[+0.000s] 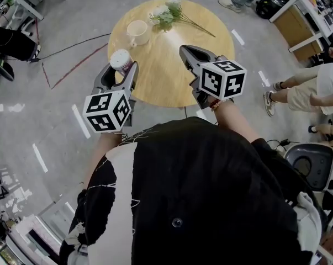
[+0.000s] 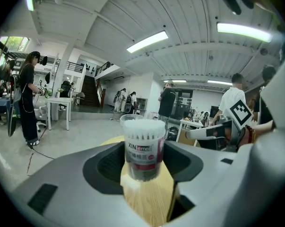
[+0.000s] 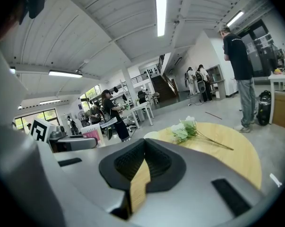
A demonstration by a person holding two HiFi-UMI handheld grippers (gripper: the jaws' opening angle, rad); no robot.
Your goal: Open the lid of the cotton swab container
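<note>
- Round wooden worktop (image 1: pixel 172 76) on a grey concrete floor (image 1: pixel 72 142) marked with short white tape strips; desks and other people stand around the edges of the room.
- Cotton swab container (image 1: pixel 121 59) sits at the worktop's left edge in the head view. It is a clear, upright tub packed with white swab tips above a pink and dark label (image 2: pixel 143 148).
- Whether its lid is on cannot be made out.
- Left gripper (image 1: pixel 122 68) is clamped around the container. In the left gripper view (image 2: pixel 144 162) both dark pads press against the tub's sides.
- Whether the tub's base rests on the wood or hangs just above it cannot be told.
- Right gripper (image 1: pixel 184 49) is over the middle of the worktop, apart from the container. Its jaws are pressed together with nothing between them (image 3: pixel 143 155).
- Pale cup (image 1: pixel 137 32) stands just beyond the container.
- Stem of white flowers (image 1: pixel 169 14) lies near the far edge, beside the cup.
</note>
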